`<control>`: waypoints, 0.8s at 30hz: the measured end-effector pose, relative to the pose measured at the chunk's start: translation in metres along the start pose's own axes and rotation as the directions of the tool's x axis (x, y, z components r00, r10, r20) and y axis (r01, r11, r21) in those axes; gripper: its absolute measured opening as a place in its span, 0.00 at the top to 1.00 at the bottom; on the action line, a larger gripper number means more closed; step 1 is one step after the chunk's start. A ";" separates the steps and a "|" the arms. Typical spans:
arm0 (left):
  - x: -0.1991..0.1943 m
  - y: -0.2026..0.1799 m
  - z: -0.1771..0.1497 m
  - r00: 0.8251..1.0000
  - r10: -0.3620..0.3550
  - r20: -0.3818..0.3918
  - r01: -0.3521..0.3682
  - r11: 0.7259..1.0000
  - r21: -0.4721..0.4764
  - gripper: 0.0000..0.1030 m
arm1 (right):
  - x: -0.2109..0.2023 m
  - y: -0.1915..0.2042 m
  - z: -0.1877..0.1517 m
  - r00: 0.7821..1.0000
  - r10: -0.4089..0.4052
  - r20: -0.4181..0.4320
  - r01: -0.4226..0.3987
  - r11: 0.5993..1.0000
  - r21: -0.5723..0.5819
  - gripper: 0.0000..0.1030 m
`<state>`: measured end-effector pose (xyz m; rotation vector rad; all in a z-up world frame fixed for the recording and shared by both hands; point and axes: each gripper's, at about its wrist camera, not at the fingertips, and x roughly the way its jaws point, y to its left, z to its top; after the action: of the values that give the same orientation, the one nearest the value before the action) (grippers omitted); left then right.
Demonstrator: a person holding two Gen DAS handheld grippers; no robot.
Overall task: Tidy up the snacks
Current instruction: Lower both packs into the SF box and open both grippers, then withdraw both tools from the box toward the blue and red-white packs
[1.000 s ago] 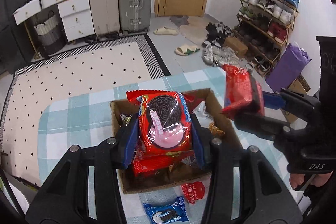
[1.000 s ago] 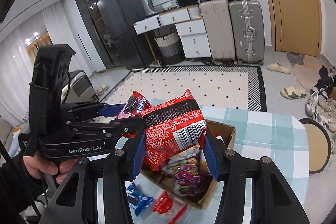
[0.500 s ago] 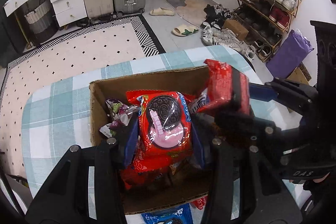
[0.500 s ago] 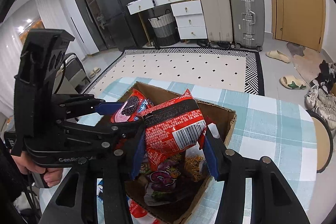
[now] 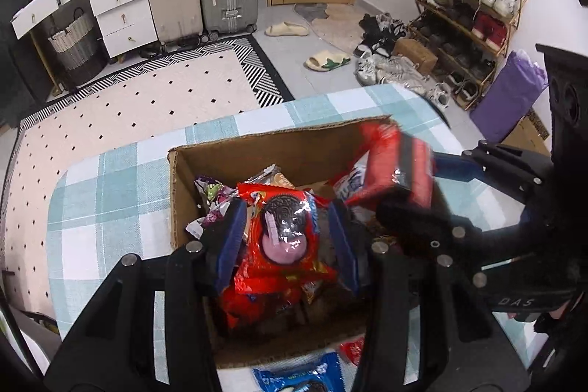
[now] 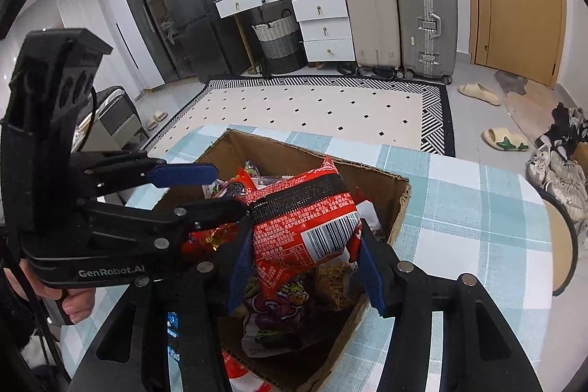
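Observation:
A cardboard box [image 5: 257, 149] of snack packs stands on the checked tablecloth. In the left wrist view my left gripper [image 5: 288, 241] reaches into the box with a red Oreo pack [image 5: 283, 230] between its blue pads. The jaws are opening, and a dark gap shows beside the right pad. My right gripper [image 6: 305, 263] hangs over the box [image 6: 398, 204], its jaws opening too. A red barcode snack bag [image 6: 312, 219] sits tilted and loose between them. That bag [image 5: 393, 164] looks blurred in the left wrist view. A hand [image 6: 73, 304] holds the left gripper's grip.
A blue Oreo pack [image 5: 297, 377] and a small red packet [image 5: 351, 349] lie on the cloth in front of the box. Purple and orange snack bags [image 6: 283, 300] fill the box. Beyond the table are a patterned rug, suitcases, drawers, a shoe rack and a round stool [image 6: 562, 245].
Both grippers have come down from above the box into it with their packs. Both jaws have spread a little, and the red barcode bag has tipped.

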<state>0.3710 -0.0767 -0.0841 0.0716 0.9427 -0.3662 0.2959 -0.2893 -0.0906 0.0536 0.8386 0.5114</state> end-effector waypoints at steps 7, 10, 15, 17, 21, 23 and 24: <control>-0.049 0.001 -0.010 0.995 0.040 0.087 -0.041 0.999 0.005 0.26 | -0.035 0.013 0.000 0.998 0.004 0.060 -0.002 0.999 -0.039 0.24; -0.075 -0.001 -0.020 0.990 0.059 0.132 -0.060 0.998 0.004 0.23 | -0.057 0.021 -0.004 0.995 0.001 0.099 0.003 0.999 -0.043 0.22; -0.118 -0.009 -0.044 0.975 0.093 0.201 -0.095 0.995 -0.003 0.21 | -0.089 0.034 -0.020 0.988 0.025 0.153 -0.019 0.999 -0.038 0.18; -0.134 -0.011 -0.058 0.974 0.067 0.218 -0.068 0.998 -0.001 0.21 | -0.101 0.042 -0.029 0.984 0.051 0.171 -0.042 0.998 -0.054 0.15; -0.167 -0.016 -0.087 0.956 0.088 0.280 -0.088 0.996 -0.013 0.21 | -0.123 0.053 -0.053 0.975 0.060 0.216 -0.054 0.998 -0.030 0.12; -0.182 -0.018 -0.105 0.947 0.096 0.307 -0.093 0.995 -0.025 0.19 | -0.131 0.055 -0.067 0.968 0.075 0.240 -0.078 0.997 0.001 0.11; -0.188 -0.020 -0.114 0.942 0.104 0.318 -0.098 0.995 -0.036 0.19 | -0.135 0.056 -0.074 0.965 0.075 0.249 -0.081 0.997 0.013 0.11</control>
<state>0.1755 -0.0184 0.0012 0.0409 0.6178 -0.2634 0.1442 -0.3121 -0.0333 0.1695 0.5980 0.5567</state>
